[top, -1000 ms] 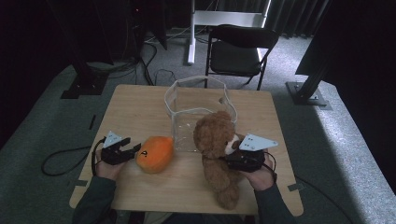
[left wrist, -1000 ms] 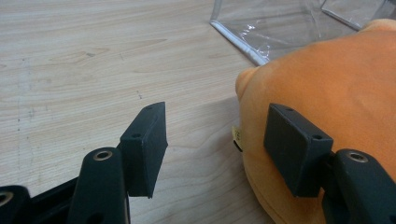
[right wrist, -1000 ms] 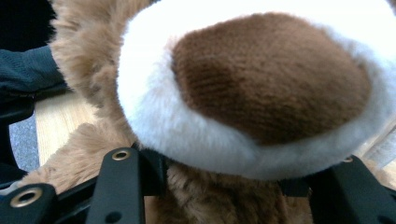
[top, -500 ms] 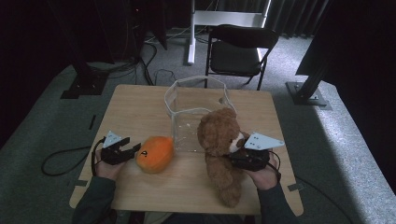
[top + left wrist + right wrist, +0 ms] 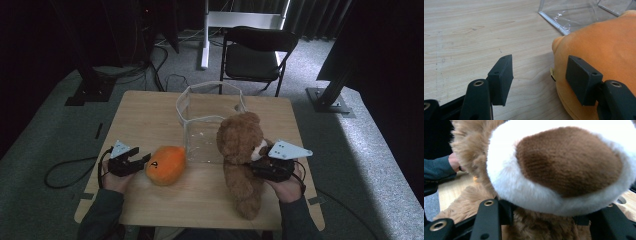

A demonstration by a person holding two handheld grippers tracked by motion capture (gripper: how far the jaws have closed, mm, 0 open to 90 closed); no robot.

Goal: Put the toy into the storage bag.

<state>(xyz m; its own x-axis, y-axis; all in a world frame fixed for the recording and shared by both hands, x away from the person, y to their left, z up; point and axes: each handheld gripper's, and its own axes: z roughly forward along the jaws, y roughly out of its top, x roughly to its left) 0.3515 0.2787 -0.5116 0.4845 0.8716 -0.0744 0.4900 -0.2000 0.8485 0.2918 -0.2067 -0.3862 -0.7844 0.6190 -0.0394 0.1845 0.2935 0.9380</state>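
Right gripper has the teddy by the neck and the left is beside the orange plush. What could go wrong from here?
1. The right gripper clamps only soft fur under the teddy bear muzzle; the heavy body may sag or slip when lifted.
2. The left gripper is open, one pad against the orange plush; closing may push it aside rather than catch it.
3. The clear bag looks flimsy and could tip when the bear goes in.

Your high view's dim, dark surround; table [image 5: 150, 120] lit from overhead. Teddy bear's muzzle [image 5: 564, 167] close-up is soft, overexposed on top.
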